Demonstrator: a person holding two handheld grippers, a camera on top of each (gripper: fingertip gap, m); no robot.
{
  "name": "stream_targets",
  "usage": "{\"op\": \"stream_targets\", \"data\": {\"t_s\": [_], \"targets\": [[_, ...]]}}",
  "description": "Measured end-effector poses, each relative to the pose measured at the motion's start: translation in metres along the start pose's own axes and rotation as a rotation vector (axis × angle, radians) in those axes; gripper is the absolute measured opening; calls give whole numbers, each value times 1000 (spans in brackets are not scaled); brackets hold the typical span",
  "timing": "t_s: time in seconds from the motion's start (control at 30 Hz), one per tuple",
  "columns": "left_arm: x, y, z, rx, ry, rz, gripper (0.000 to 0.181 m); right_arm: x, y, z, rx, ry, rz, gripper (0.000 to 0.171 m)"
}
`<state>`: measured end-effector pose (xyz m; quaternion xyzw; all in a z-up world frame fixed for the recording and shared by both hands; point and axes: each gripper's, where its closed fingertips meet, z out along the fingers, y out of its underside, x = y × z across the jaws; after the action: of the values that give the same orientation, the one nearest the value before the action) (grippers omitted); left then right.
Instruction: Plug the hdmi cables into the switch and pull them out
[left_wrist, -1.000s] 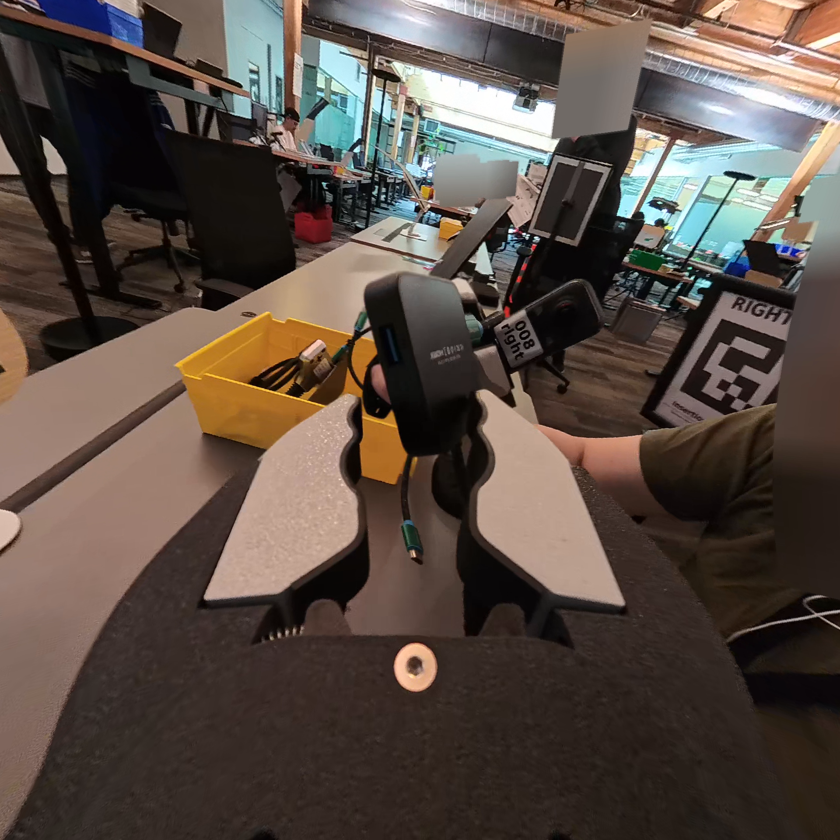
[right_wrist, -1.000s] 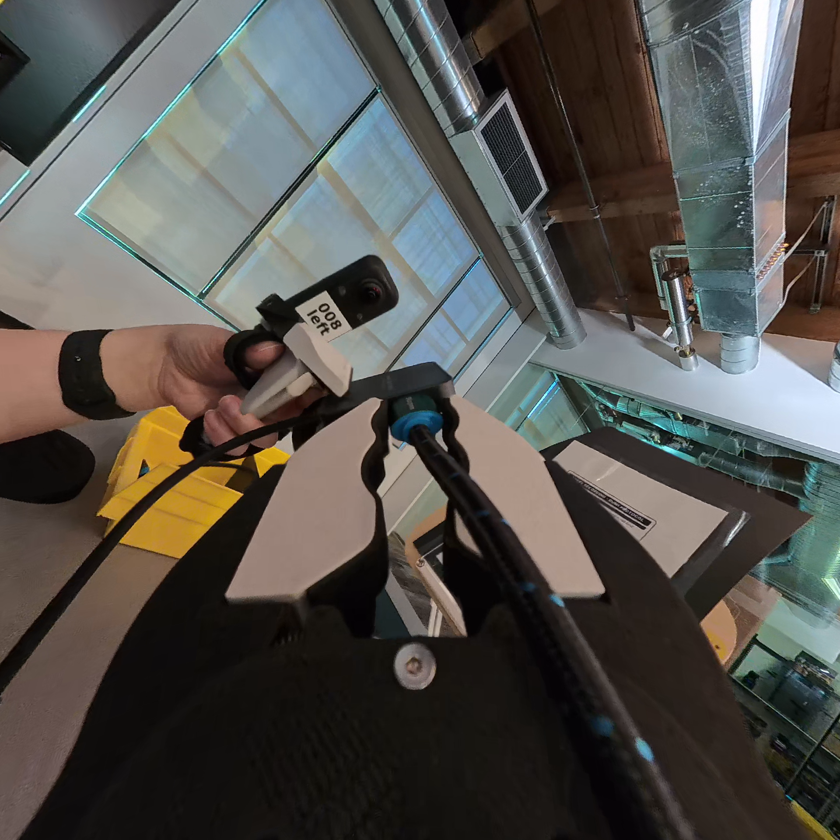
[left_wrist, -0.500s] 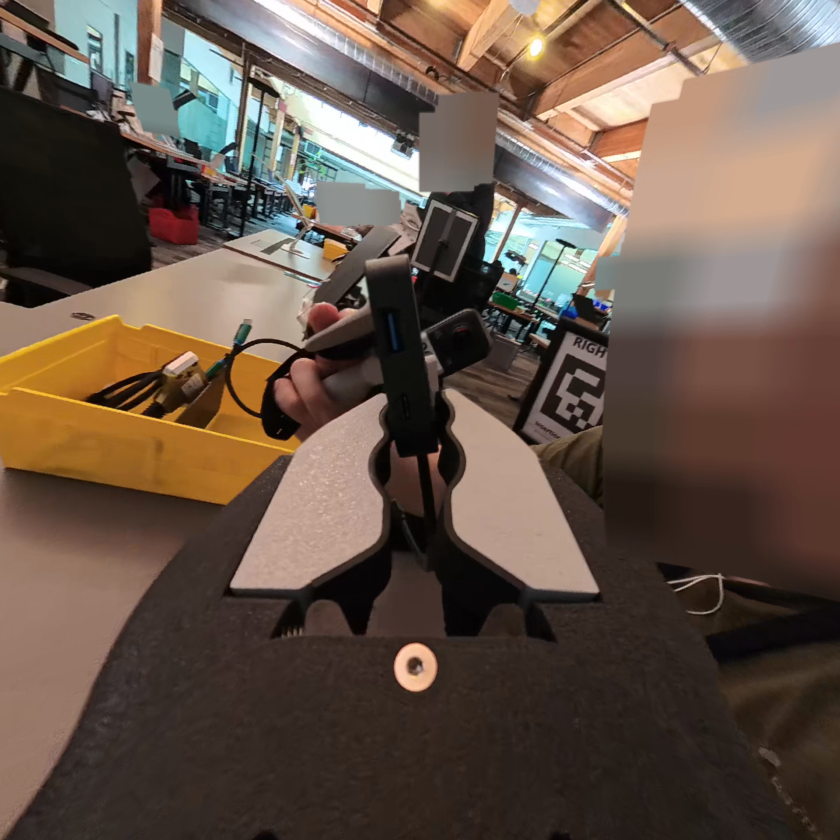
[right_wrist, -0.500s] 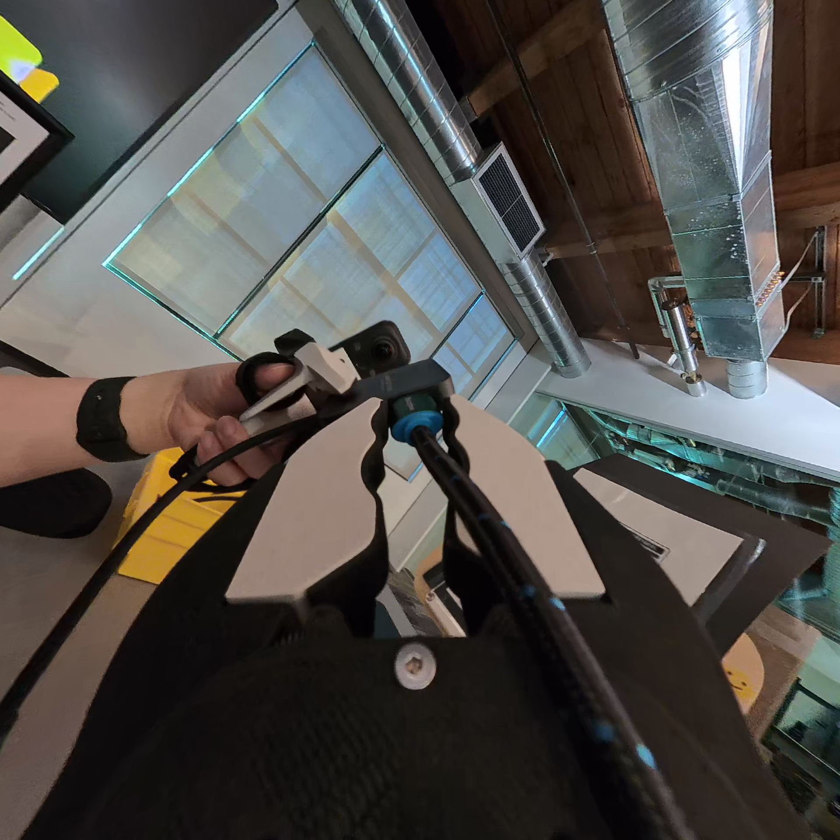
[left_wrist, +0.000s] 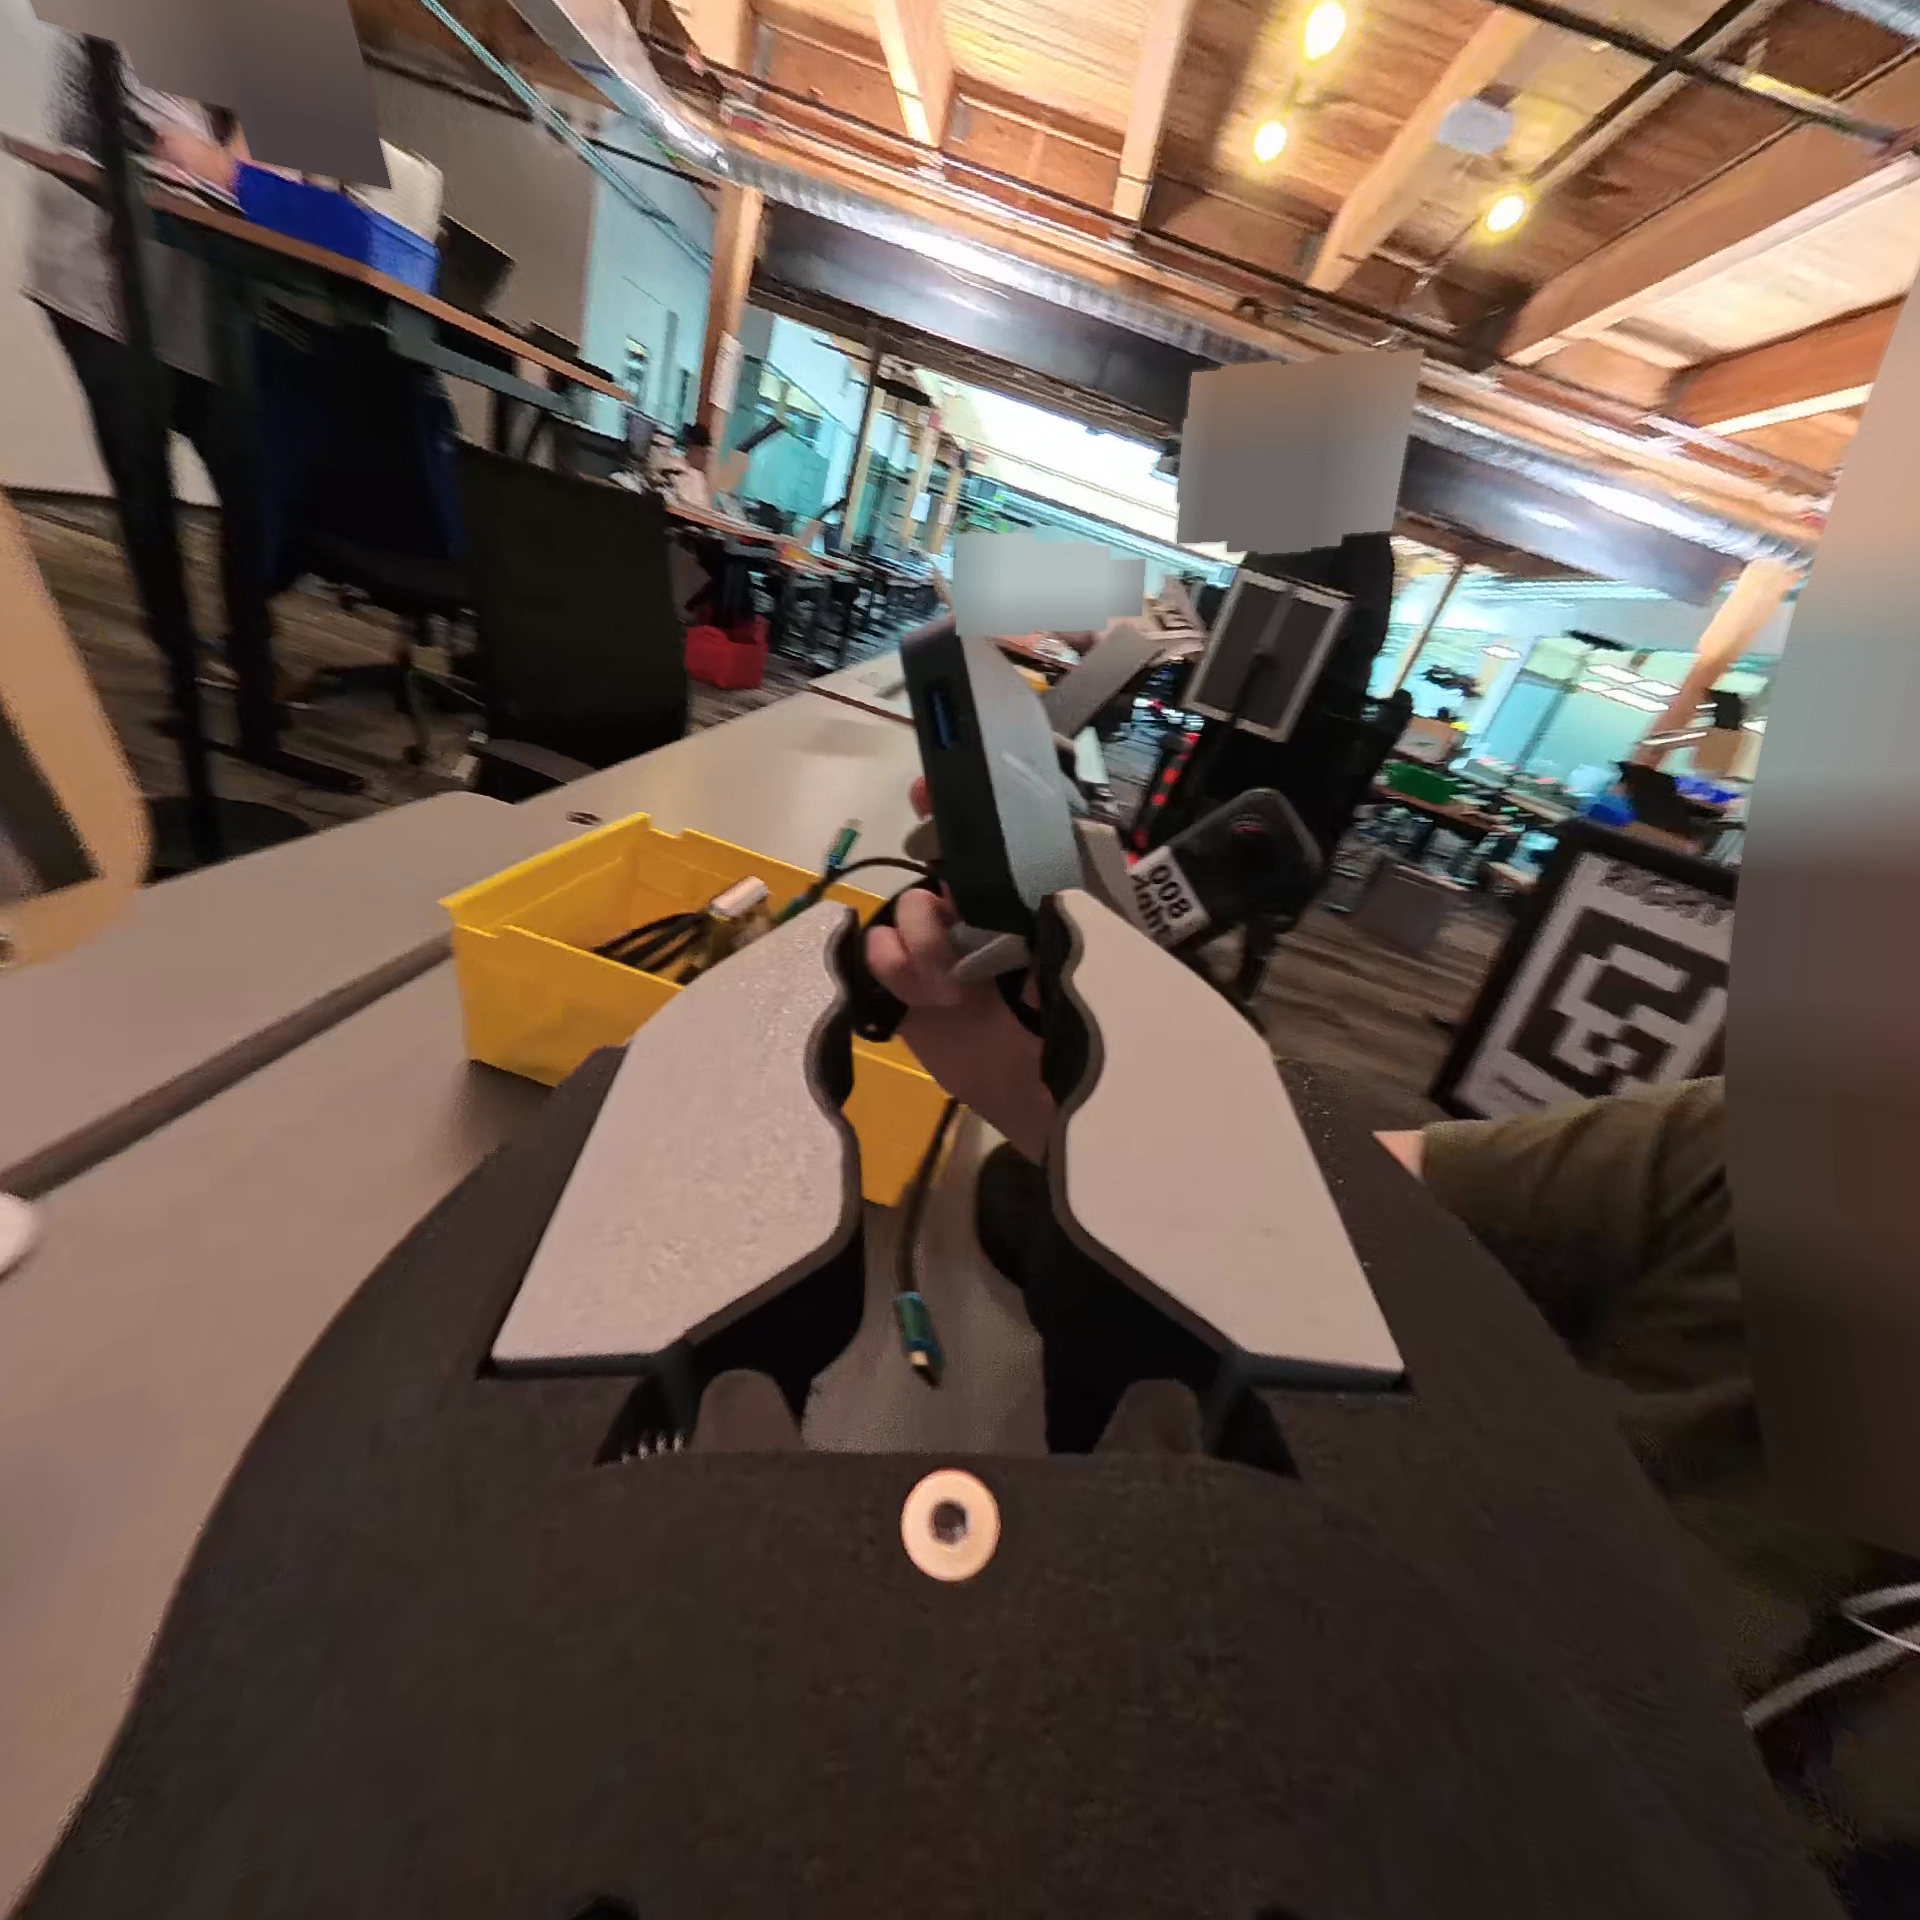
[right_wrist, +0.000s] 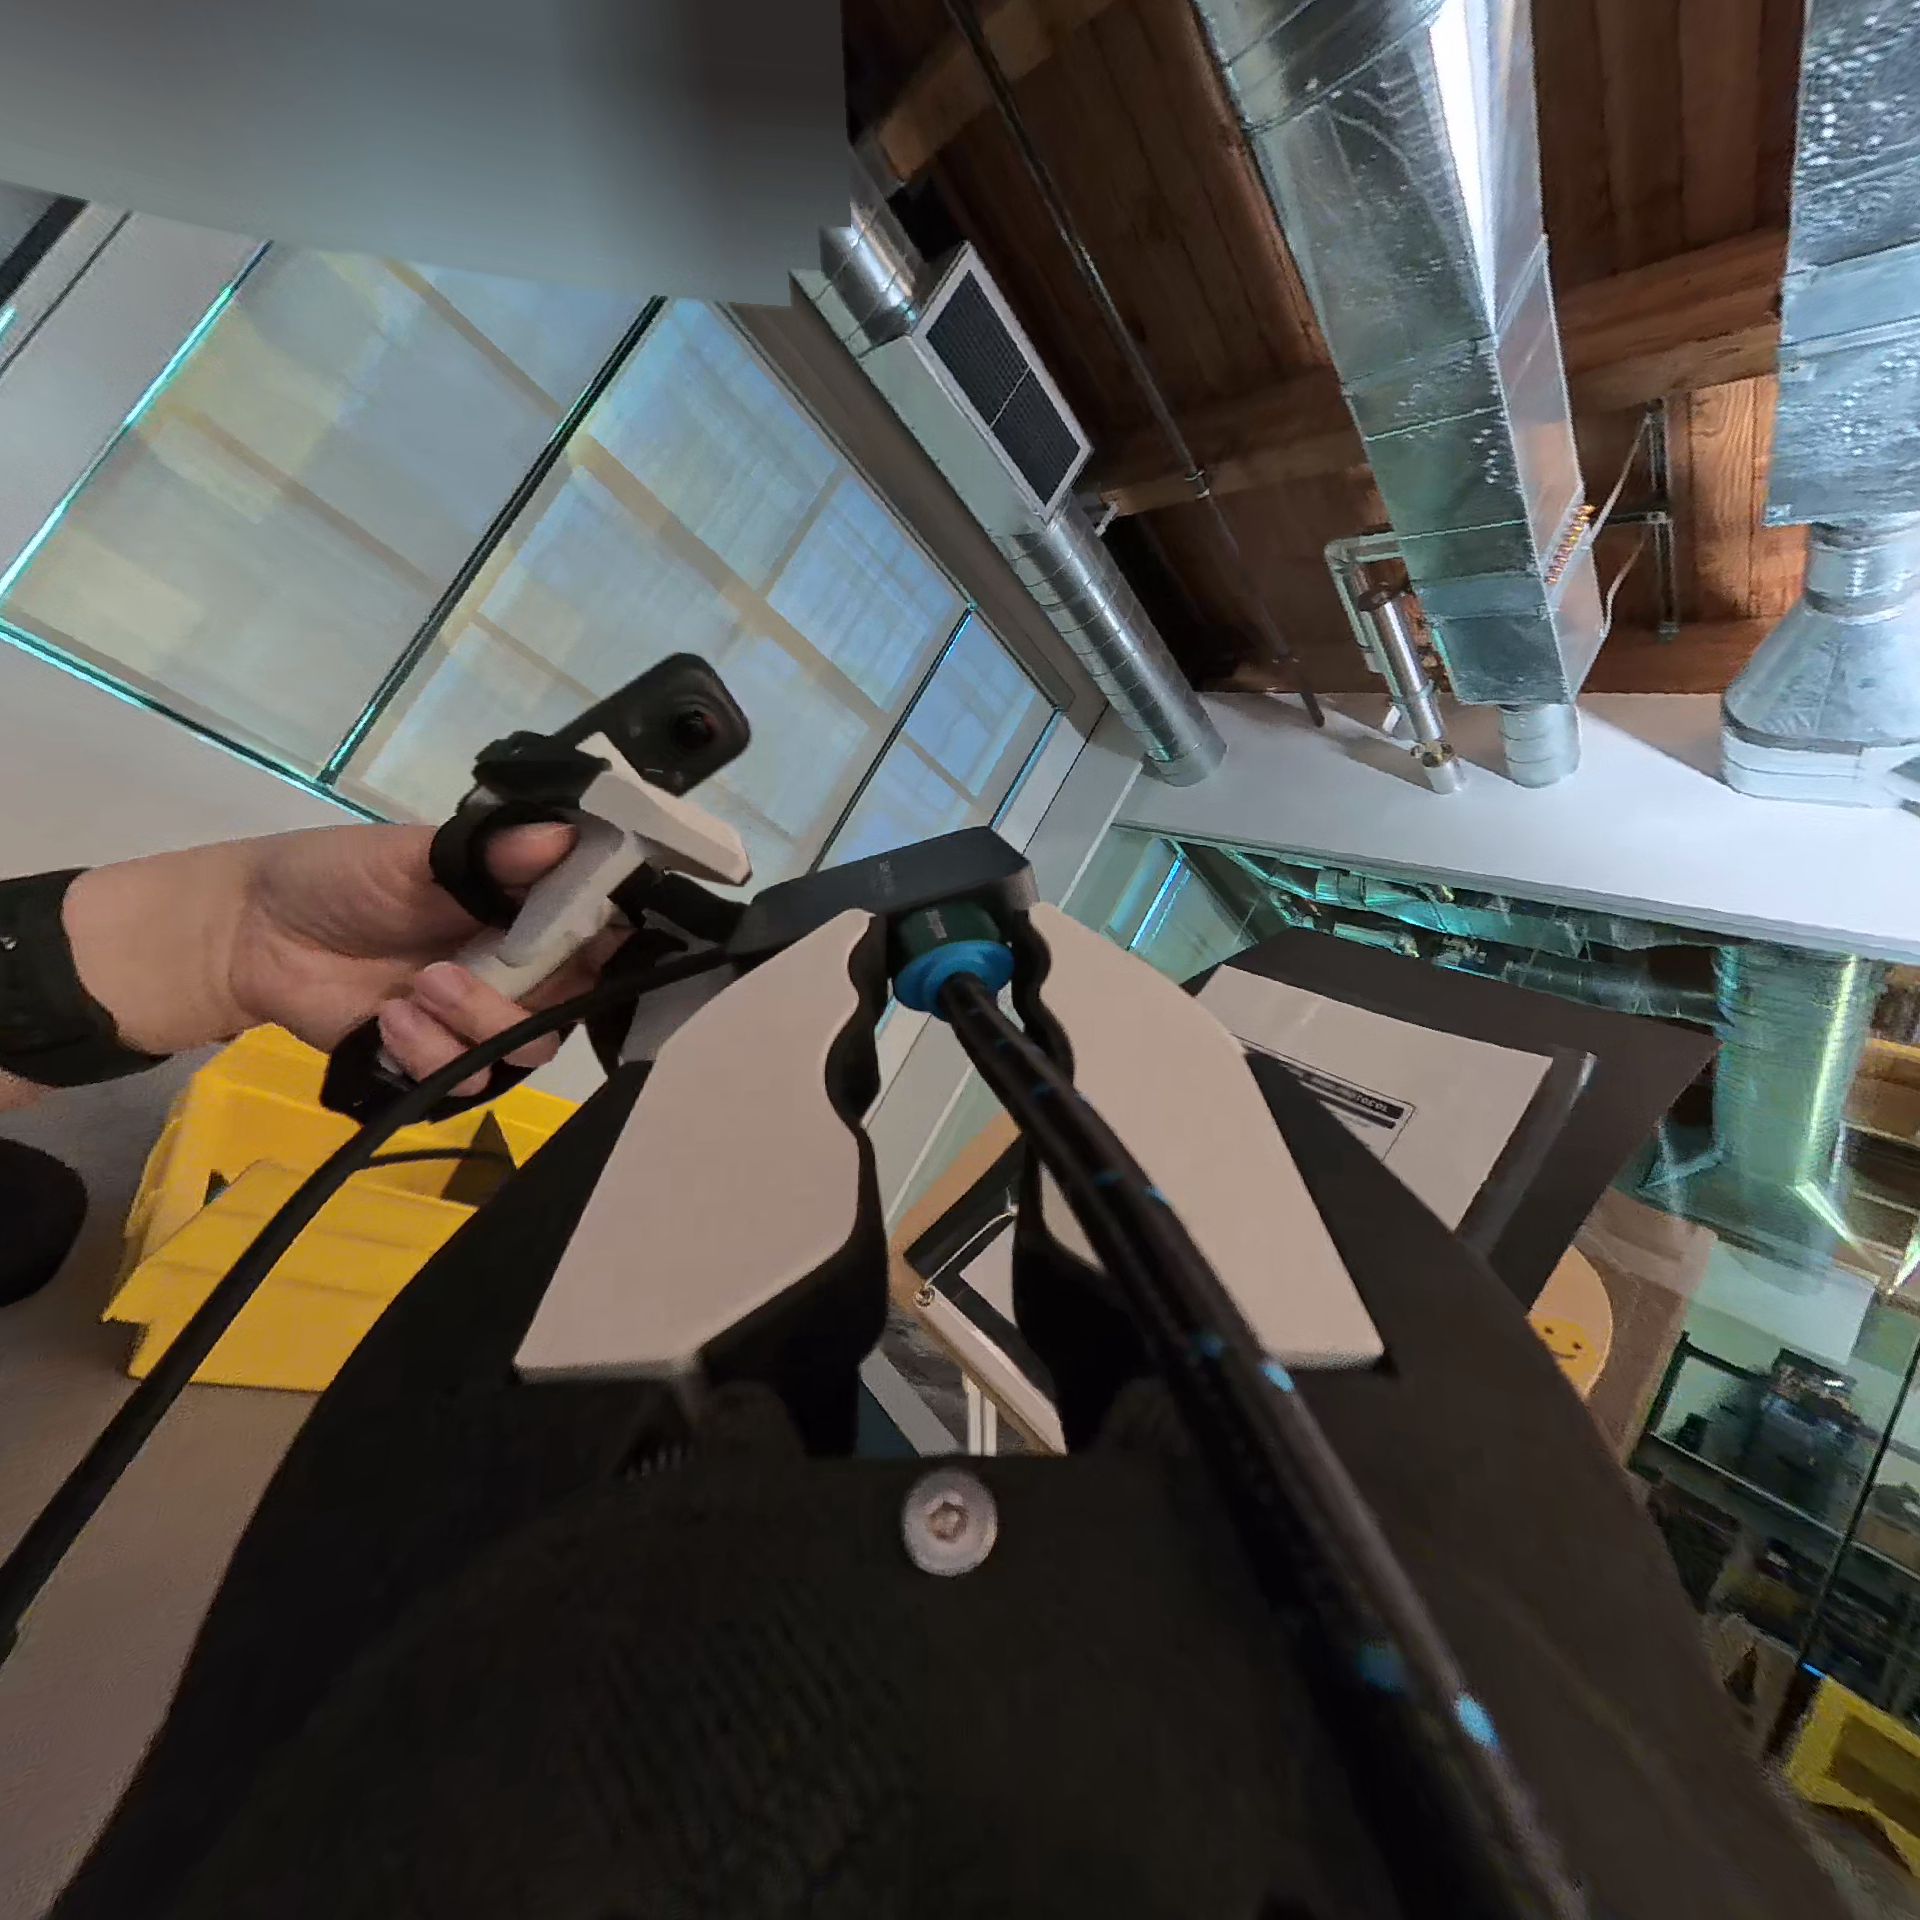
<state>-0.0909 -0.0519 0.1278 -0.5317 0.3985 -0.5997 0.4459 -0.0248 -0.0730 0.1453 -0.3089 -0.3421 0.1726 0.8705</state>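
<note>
While raised off the table | left claw (left_wrist: 951, 925) pinches switch (left_wrist: 982, 784) | right claw (right_wrist: 945, 930) pinches HDMI plug (right_wrist: 940, 935)

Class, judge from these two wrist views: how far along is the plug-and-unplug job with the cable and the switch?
Done: the left gripper holds the switch up off the table. In hand: the right gripper clamps the HDMI plug at the switch's edge; whether it is seated is unclear. Left: pulling it out, then any other cables; more leads lie in the yellow bin.
</note>
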Motion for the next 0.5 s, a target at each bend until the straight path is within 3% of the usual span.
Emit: {"op": "stream_targets", "data": {"t_s": [0.5], "targets": [[1,-6,-5,-1,-79,97,32,30,1,-13,87,58,246,24]]}}
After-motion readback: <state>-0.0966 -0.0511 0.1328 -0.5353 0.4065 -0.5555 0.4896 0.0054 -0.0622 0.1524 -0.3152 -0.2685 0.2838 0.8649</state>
